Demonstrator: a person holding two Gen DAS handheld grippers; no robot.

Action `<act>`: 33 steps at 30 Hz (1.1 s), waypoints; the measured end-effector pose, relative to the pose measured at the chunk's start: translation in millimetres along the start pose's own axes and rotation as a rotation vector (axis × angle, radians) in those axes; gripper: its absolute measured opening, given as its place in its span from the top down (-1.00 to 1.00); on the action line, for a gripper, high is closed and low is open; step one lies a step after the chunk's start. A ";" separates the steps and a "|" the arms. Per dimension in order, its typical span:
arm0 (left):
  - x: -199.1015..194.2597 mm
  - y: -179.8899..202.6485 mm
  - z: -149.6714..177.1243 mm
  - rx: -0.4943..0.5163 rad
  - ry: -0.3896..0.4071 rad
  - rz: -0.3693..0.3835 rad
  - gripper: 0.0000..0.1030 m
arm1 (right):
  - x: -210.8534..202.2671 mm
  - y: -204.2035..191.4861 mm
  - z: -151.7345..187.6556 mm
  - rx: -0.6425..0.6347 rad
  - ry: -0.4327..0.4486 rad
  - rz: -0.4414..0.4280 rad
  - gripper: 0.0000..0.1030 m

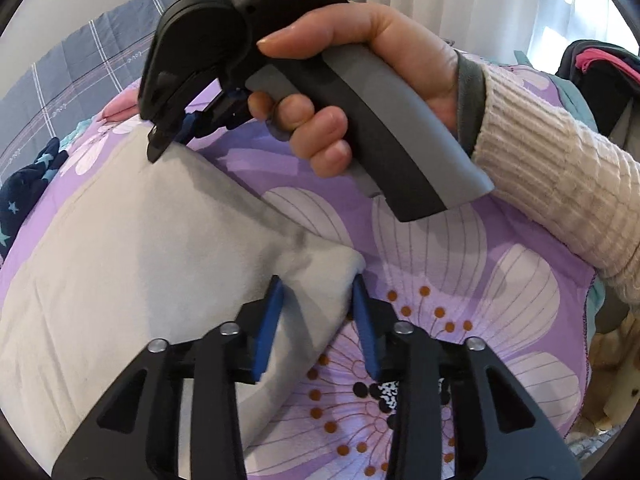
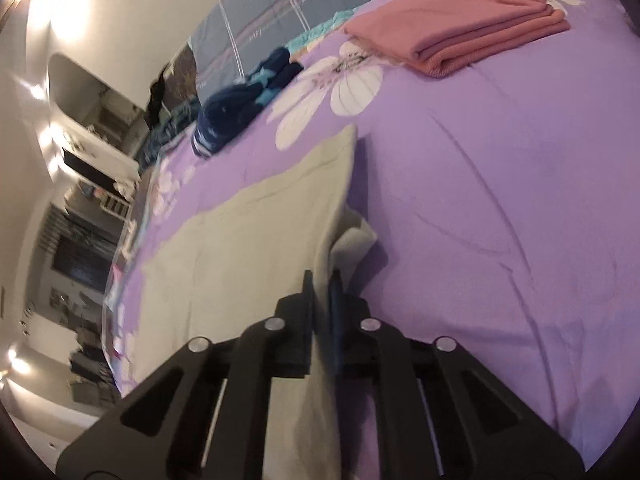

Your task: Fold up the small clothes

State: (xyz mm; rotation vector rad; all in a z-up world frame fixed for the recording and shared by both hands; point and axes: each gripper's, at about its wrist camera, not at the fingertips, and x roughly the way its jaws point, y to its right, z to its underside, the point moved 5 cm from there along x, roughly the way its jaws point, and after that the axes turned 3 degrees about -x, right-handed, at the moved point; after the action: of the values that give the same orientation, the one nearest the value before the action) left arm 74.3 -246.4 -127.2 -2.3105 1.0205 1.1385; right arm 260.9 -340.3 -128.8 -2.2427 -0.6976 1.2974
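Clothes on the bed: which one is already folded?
The pink garment, stacked in neat layers. The grey cloth is spread flat, pinched by the right gripper; the navy star-print garment lies crumpled.

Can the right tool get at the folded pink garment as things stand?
Probably not yet. The right tool is shut on the grey cloth's edge. Bare purple bedspread lies between it and the folded pink garment, so the path looks free once it lets go.

Black claw (image 1: 318, 320) frame, blue pads (image 1: 268, 328), silver round screws. Second claw (image 2: 322, 312) alike, grey-and-black pistol handle, green light on top. Hand (image 1: 360, 80) in cream ribbed sleeve (image 1: 560, 184) over grey cuff.
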 end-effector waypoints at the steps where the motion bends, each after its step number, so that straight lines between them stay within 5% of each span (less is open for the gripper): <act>1: -1.5 0.9 0.6 -0.003 -0.001 0.007 0.50 | -2.2 0.2 -0.9 -0.003 0.012 -0.004 0.88; 6: -2.5 2.3 0.9 0.003 -0.003 0.061 0.78 | -3.1 -1.0 -2.9 -0.023 0.020 0.003 0.88; 13: -3.8 2.2 4.3 0.015 -0.002 0.058 0.81 | 1.1 0.5 -3.3 -0.026 0.020 -0.002 0.89; 14: -3.8 4.6 4.6 0.028 -0.003 0.050 0.61 | 2.2 1.4 -3.3 -0.024 0.018 -0.004 0.88; 15: -4.4 7.5 4.5 0.042 -0.003 0.037 0.17 | 3.9 2.7 -3.0 -0.022 0.014 -0.008 0.88; 16: -4.8 10.4 4.5 0.054 -0.001 0.027 0.00 | 4.7 4.1 -2.8 -0.021 0.011 -0.013 0.88; 21: 4.9 19.7 0.2 0.130 -0.015 -0.001 -0.08 | 7.0 10.3 -2.6 -0.020 -0.002 -0.046 0.83; 22: 7.2 17.6 -2.5 0.119 -0.017 0.006 -0.06 | 7.4 10.6 -2.8 -0.027 -0.004 -0.052 0.83; 26: 13.0 3.6 -10.8 0.095 -0.019 -0.014 0.83 | 8.4 14.3 -2.1 -0.044 -0.002 -0.090 0.83; 29: 2.1 -8.3 -13.1 0.012 -0.005 0.070 0.88 | 7.5 14.6 -1.2 -0.051 0.006 -0.114 0.82; 33: -19.1 -20.6 -16.9 -0.058 0.038 0.153 0.88 | 9.3 11.7 -1.7 -0.058 -0.004 -0.135 0.57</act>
State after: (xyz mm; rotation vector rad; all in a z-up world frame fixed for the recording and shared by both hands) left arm 90.7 -234.2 -101.5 -2.3408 1.2115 1.2001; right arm 268.7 -343.6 -141.2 -2.1972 -0.8826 1.2314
